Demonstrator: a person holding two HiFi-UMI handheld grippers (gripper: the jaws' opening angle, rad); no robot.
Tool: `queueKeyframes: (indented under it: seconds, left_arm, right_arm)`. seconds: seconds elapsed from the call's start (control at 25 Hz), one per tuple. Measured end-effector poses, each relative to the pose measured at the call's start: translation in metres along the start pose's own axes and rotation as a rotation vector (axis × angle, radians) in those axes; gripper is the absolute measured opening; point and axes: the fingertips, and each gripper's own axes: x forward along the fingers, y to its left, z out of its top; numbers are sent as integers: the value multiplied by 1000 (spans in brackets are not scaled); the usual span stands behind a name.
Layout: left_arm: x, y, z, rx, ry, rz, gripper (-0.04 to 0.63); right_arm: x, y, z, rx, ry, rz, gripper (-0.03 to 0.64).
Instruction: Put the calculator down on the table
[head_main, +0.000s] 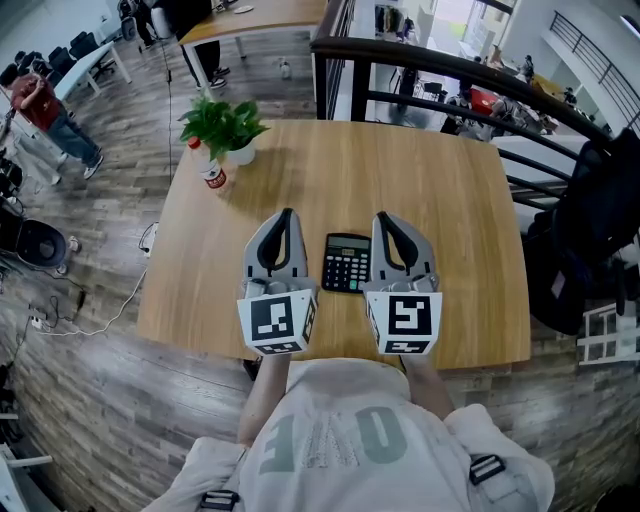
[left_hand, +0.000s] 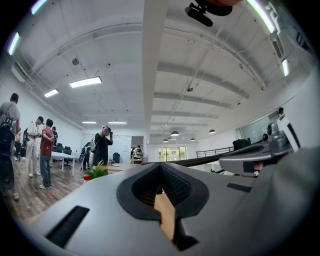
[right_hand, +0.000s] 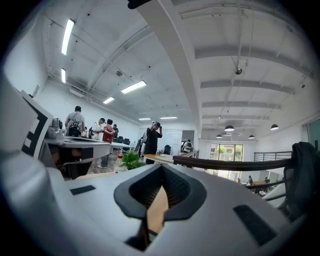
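I saw calculator (head_main: 347, 262) flat on tabletop (head_main: 450, 220), between left tool (head_main: 288, 213) and right tool (head_main: 381, 216); both clenched, empty.

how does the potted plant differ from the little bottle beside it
The potted plant is broader and looks taller, with spreading green leaves in a white pot; the bottle is slim, with a red cap and a red-and-white label. The potted plant stands farther up the table; the bottle sits nearer the left edge. Both stand upright, side by side, near the table's far left corner.
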Motion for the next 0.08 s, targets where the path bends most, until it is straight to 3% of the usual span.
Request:
queueKeyframes:
  seconds: [0.08]
  left_arm:
    - [1, 0, -1, 1, 1, -1, 9]
  right_arm:
    - [2, -1, 0, 0, 2, 0, 20]
